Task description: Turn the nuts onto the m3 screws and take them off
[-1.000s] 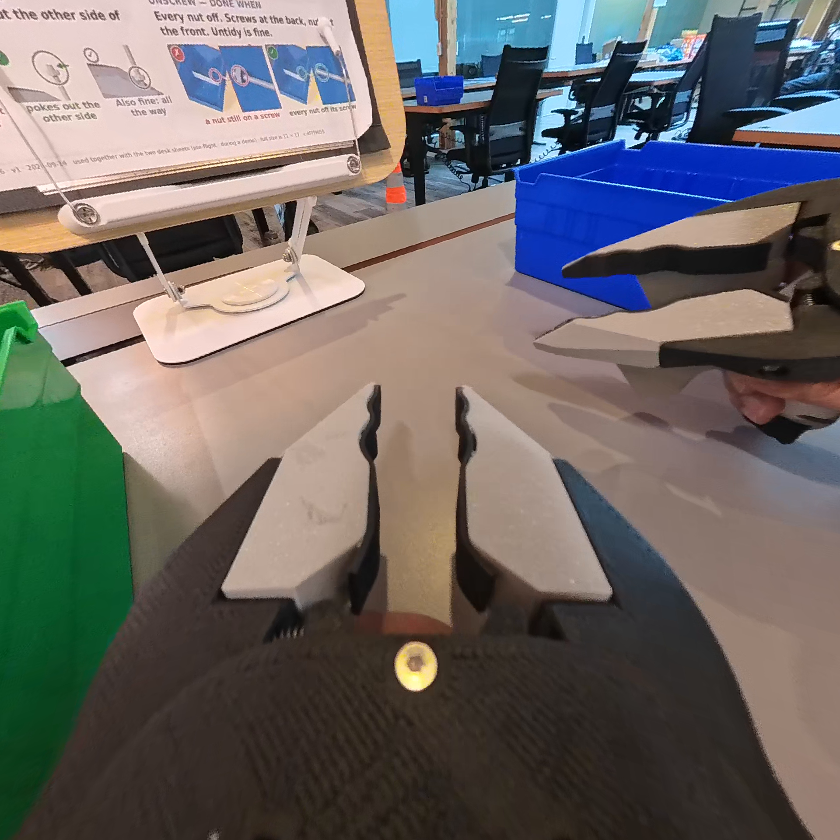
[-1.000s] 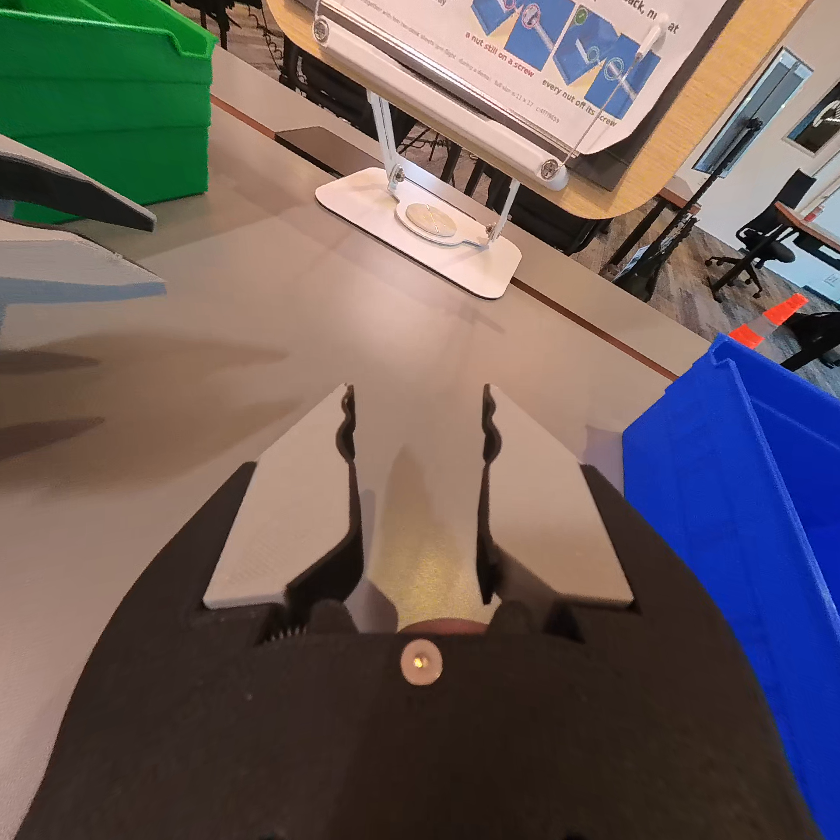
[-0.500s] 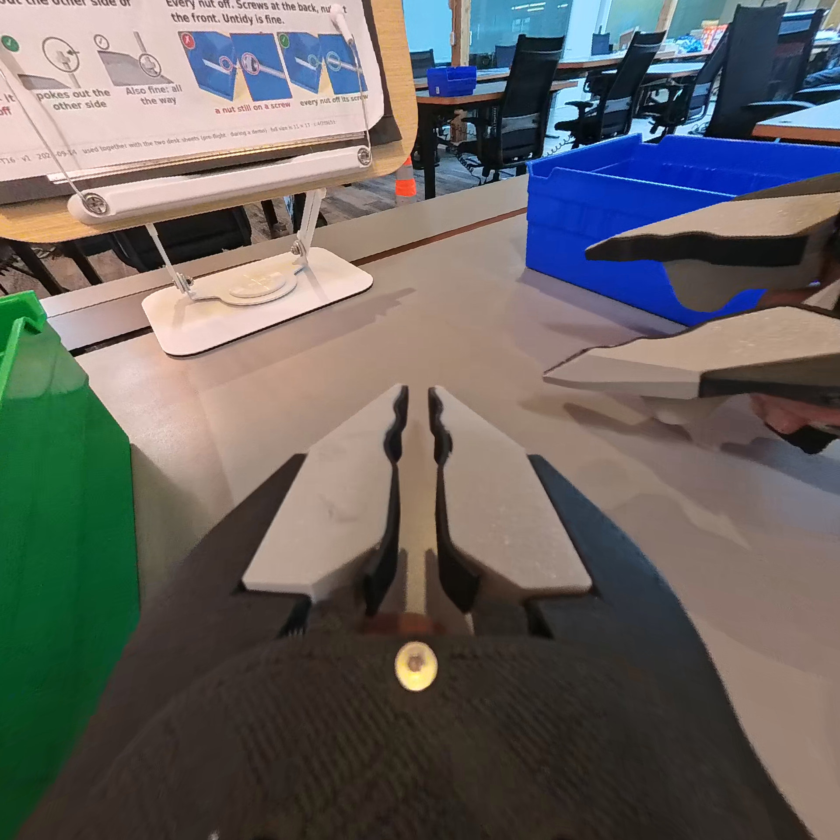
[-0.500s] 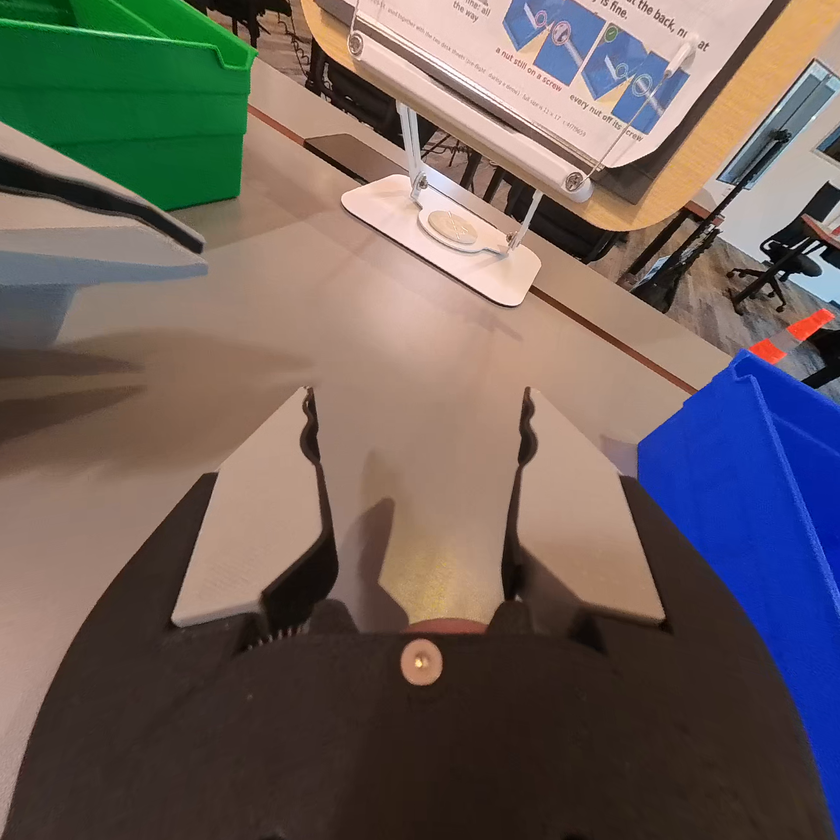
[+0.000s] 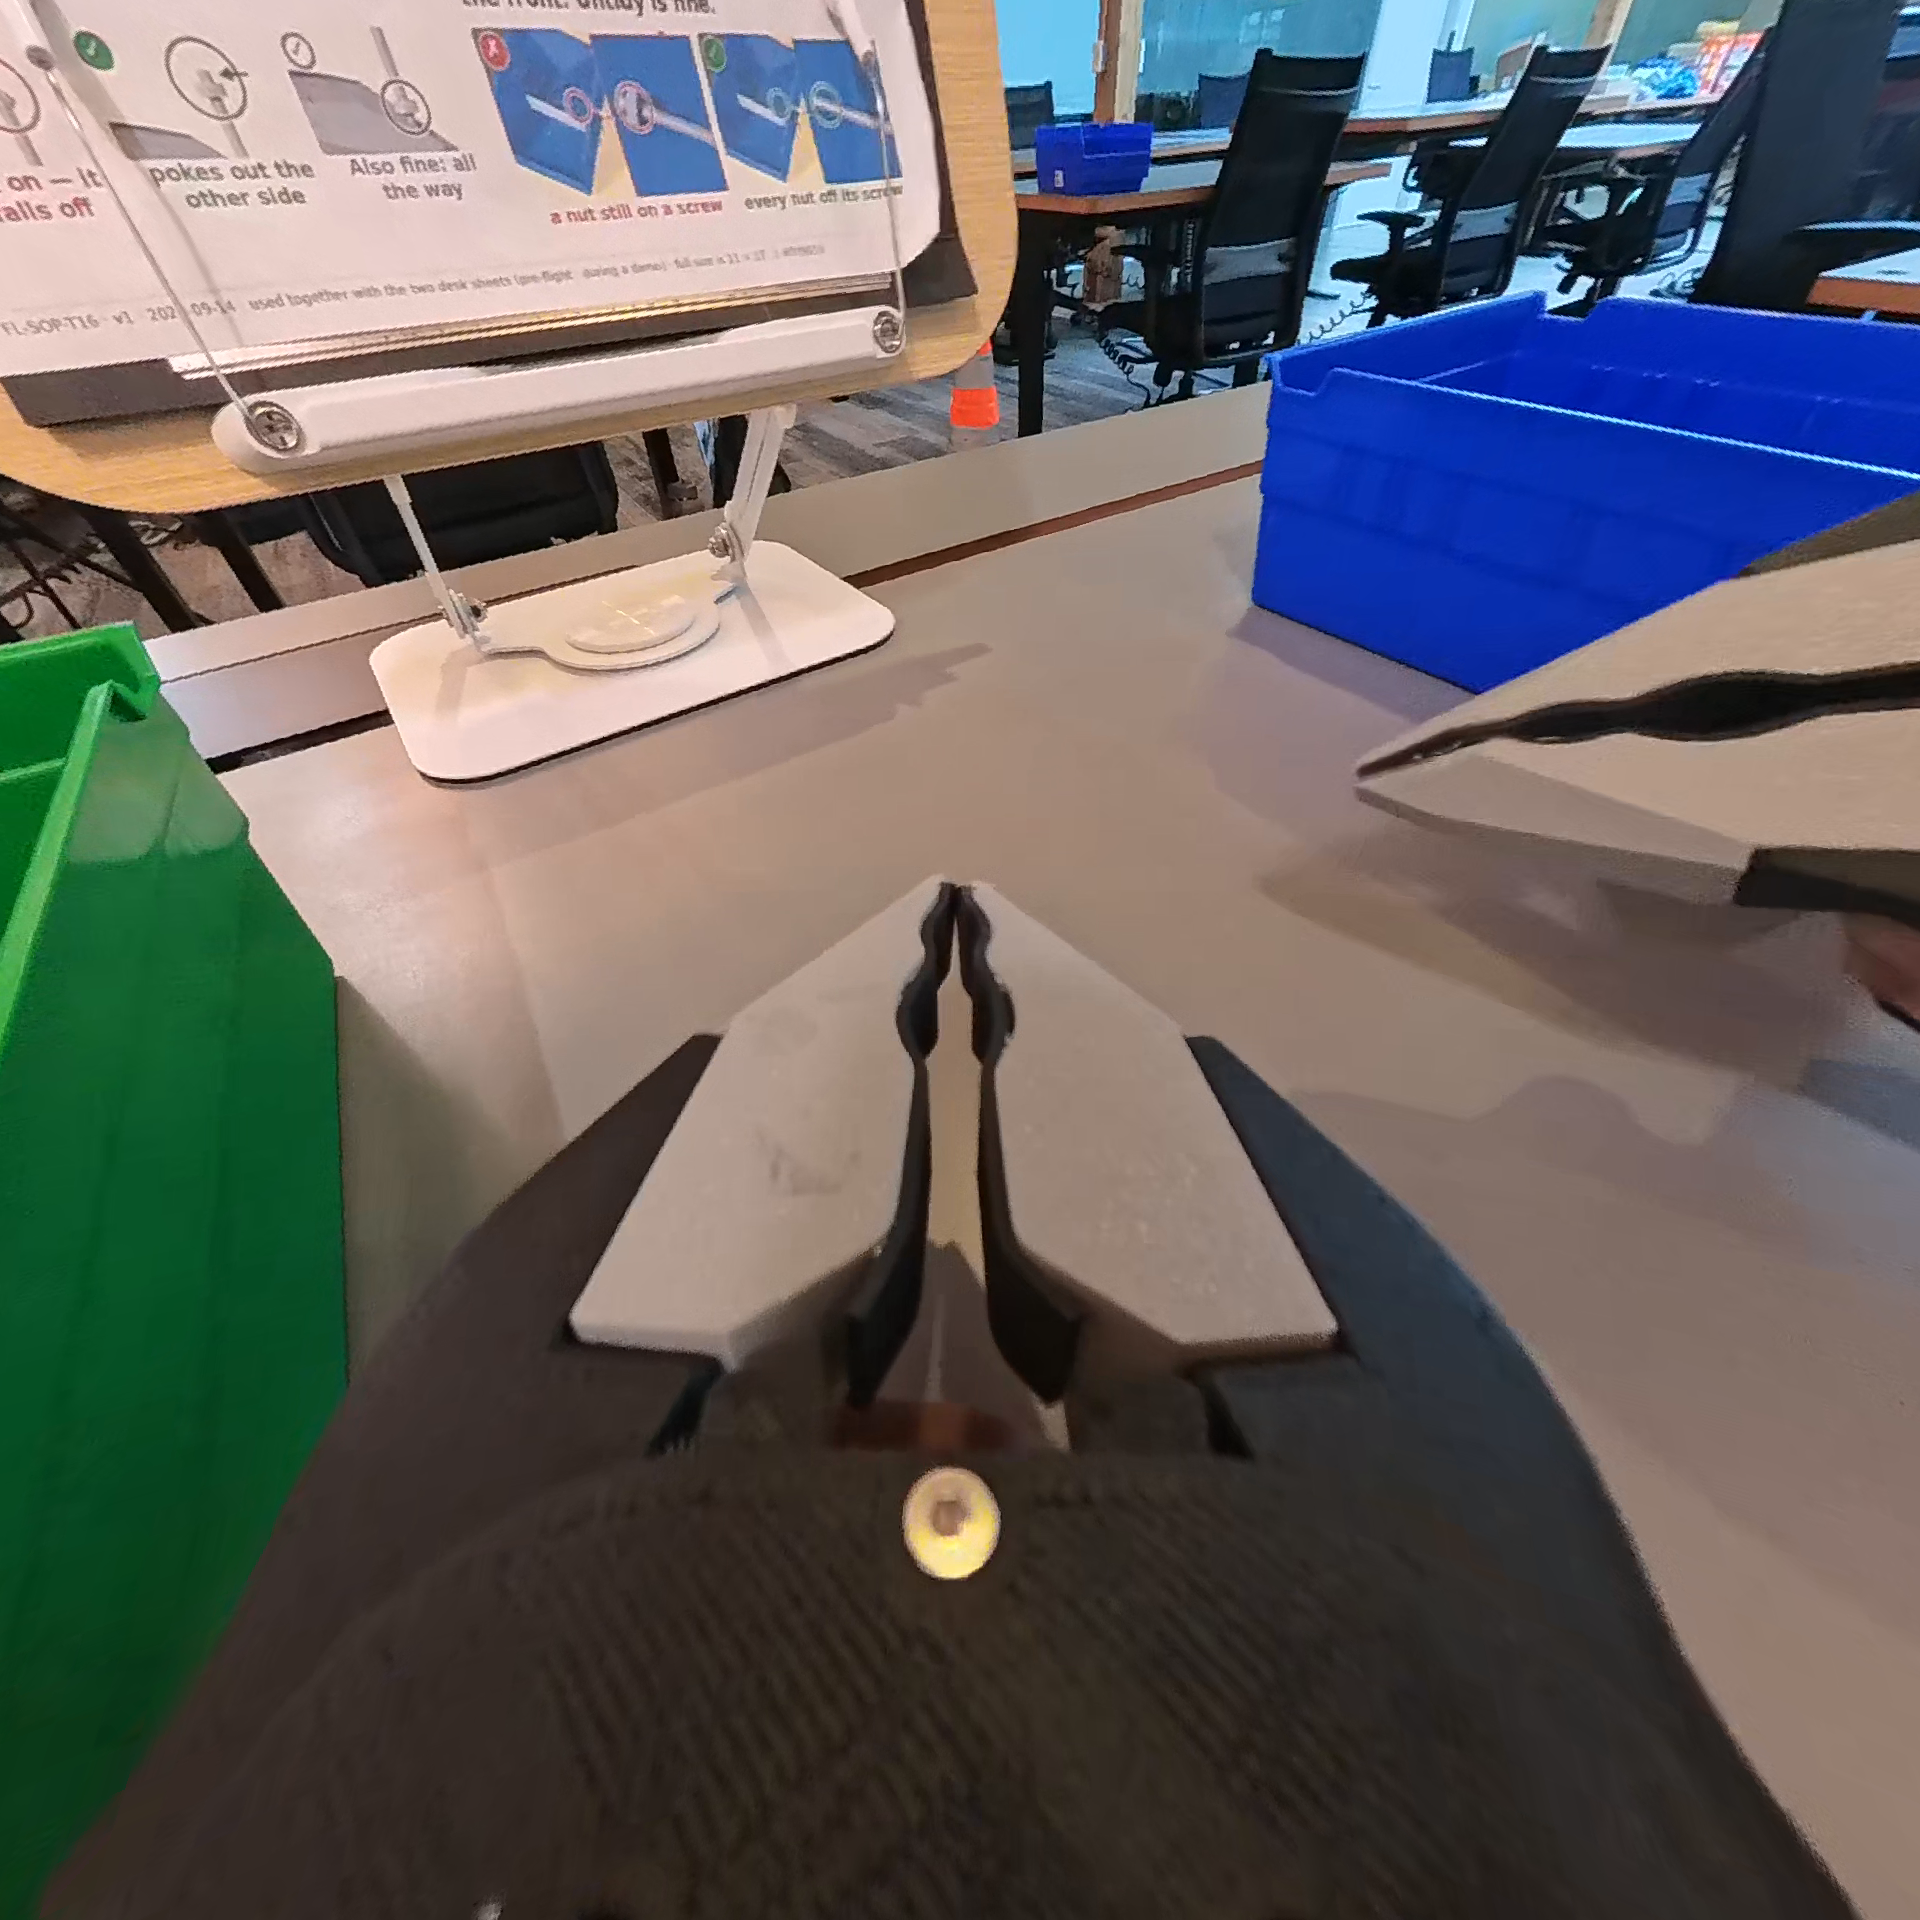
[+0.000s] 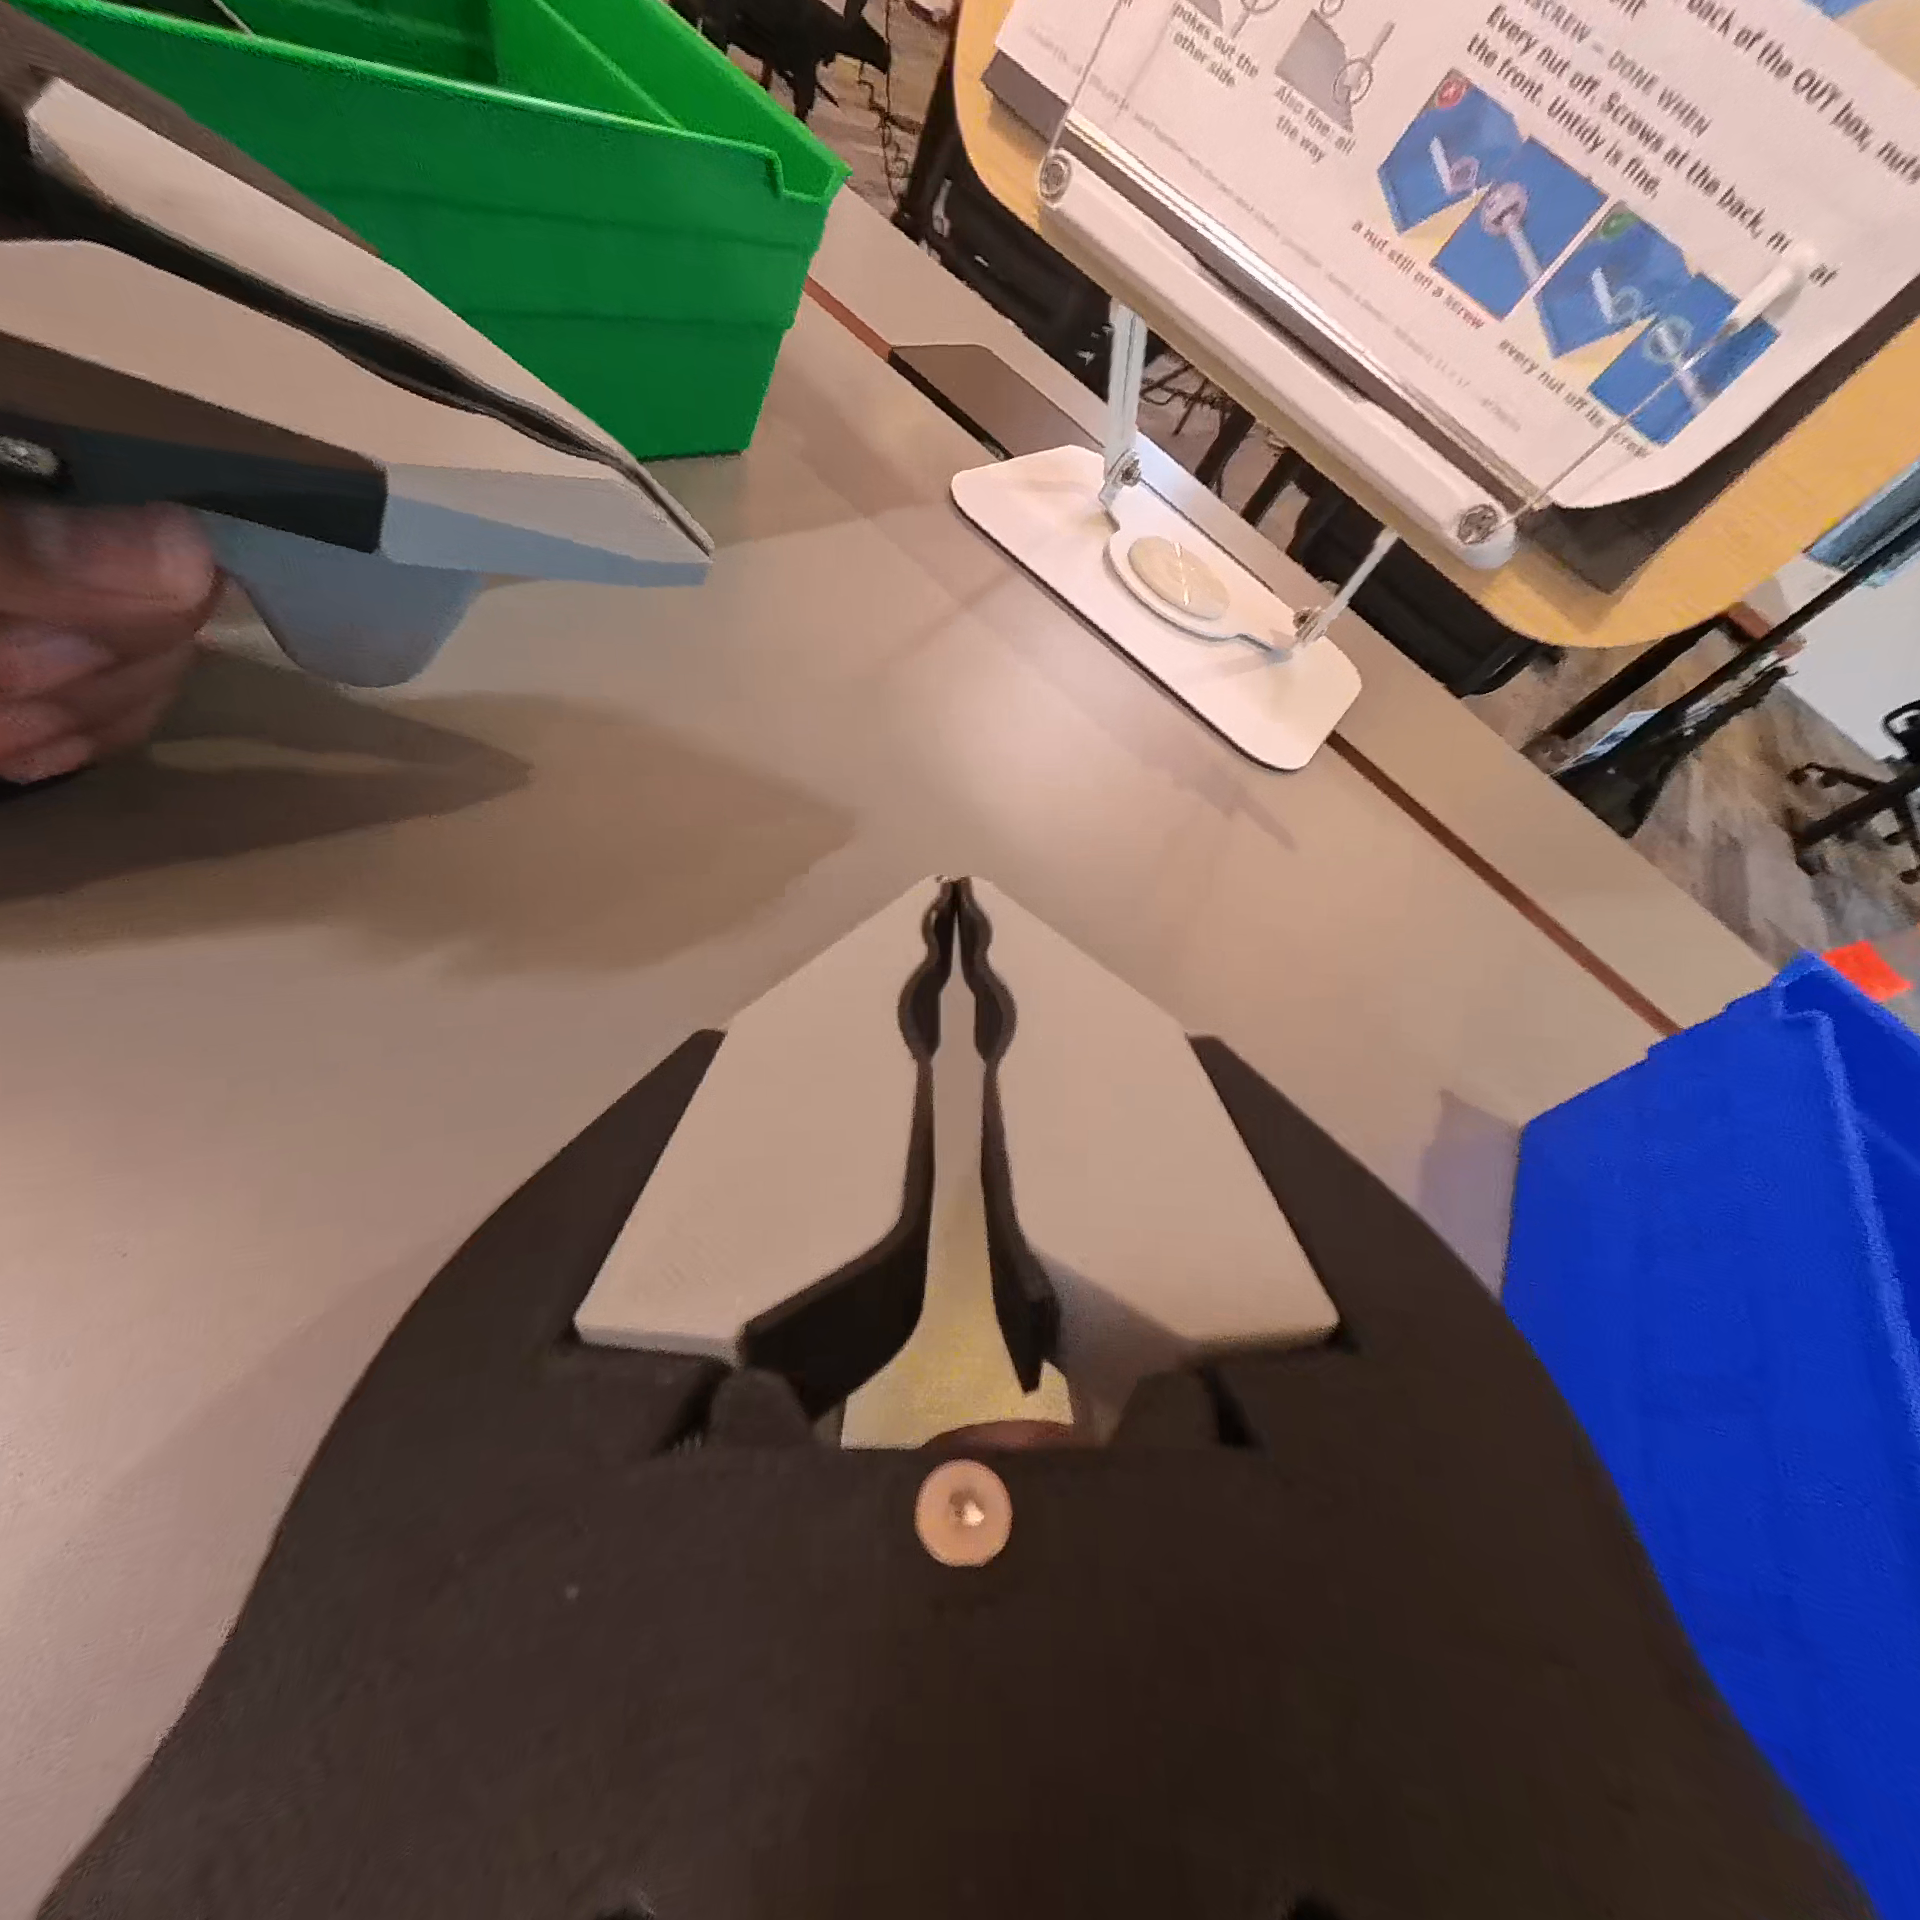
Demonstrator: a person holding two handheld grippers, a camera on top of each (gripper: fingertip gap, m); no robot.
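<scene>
- Nuts and M3 screws: none shows in either wrist view, so where they lie cannot be told; they may sit inside a bin, but the insides in view show nothing.
- Progress, as I judge it: nothing is threaded or picked up yet; the whole job of turning nuts on and off remains.
- Left gripper [image 5: 954,902]: grey fingers pressed together, holding nothing, above the bare grey tabletop [image 5: 1091,790].
- Right gripper [image 6: 954,902]: likewise pressed together and empty.
- Green plastic bin [image 5: 125,1039] stands at 9 o'clock of the left gripper, close beside it.
- Blue plastic bin [image 5: 1558,499] sits at 2 o'clock, behind the right gripper's tips.
- White document stand with a printed instruction sheet [image 5: 623,665] stands at 11 o'clock, well clear.
- Nothing blocks the table between the grippers.
</scene>
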